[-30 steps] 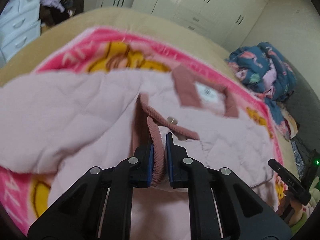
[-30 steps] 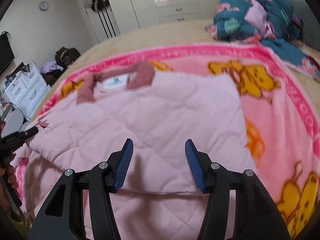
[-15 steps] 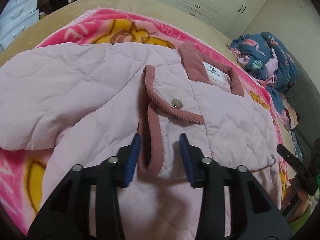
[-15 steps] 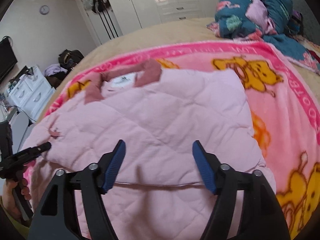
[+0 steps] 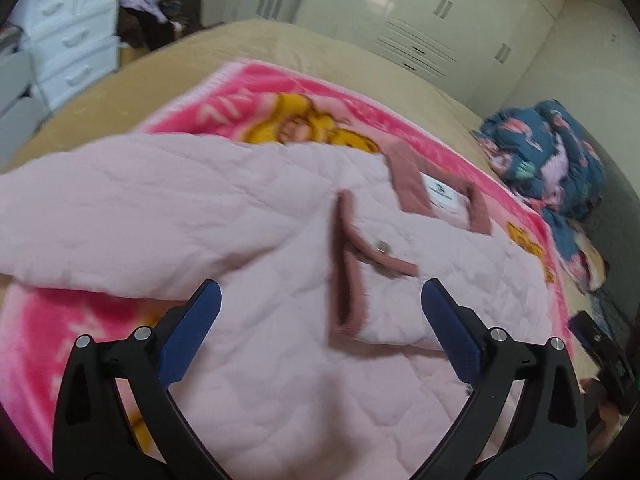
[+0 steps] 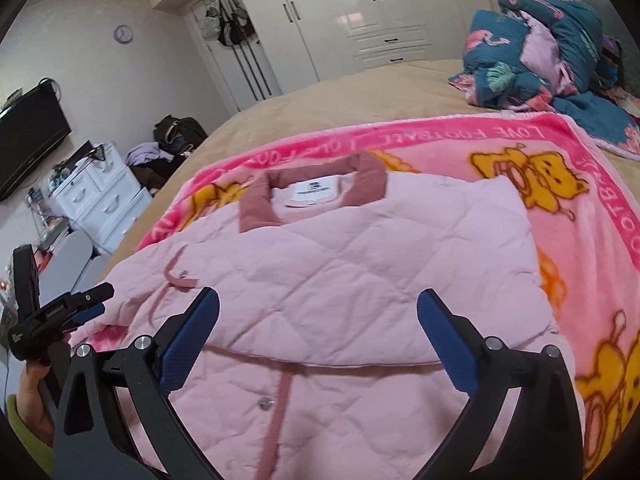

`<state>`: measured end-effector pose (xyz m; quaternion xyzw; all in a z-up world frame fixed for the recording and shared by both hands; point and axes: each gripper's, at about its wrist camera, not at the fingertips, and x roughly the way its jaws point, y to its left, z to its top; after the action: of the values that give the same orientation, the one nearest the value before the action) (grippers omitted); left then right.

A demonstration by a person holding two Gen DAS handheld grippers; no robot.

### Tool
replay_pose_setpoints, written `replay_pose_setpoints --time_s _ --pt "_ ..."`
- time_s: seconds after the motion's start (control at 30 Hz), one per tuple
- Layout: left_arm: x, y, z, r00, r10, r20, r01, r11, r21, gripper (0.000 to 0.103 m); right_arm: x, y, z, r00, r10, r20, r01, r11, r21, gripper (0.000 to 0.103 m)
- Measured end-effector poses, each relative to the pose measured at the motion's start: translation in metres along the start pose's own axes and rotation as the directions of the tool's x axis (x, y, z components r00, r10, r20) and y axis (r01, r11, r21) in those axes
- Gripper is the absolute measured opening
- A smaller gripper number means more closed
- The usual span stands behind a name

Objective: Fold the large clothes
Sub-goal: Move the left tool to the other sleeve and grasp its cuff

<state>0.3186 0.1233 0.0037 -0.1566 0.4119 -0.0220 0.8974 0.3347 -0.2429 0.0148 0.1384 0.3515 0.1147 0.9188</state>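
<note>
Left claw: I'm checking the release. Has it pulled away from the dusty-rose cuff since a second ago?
Yes. The left claw has just opened and backed off toward the camera; the cuff lies free on the jacket.

Home bedroom: bed (image 6: 320, 92), wardrobes (image 6: 360, 8), dresser (image 6: 100, 200)

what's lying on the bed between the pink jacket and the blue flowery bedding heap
The pink cartoon-bear blanket under the jacket fills most of that stretch, its edge meeting the bedding heap; the right wrist view shows it.

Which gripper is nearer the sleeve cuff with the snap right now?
Left. The left gripper hangs open right over the cuff; the right gripper sits open over the jacket's middle.
</note>
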Motion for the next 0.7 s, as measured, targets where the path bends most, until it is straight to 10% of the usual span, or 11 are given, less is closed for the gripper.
replay_pose_setpoints --time_s 0.7 --pt "-0.053 0.122 0.011 0.984 0.161 0.069 -0.138 0.954 -0.266 0.094 0.023 0.180 -0.004 0.977 0.200 -0.070 -0.211 0.949 -0.235 0.099"
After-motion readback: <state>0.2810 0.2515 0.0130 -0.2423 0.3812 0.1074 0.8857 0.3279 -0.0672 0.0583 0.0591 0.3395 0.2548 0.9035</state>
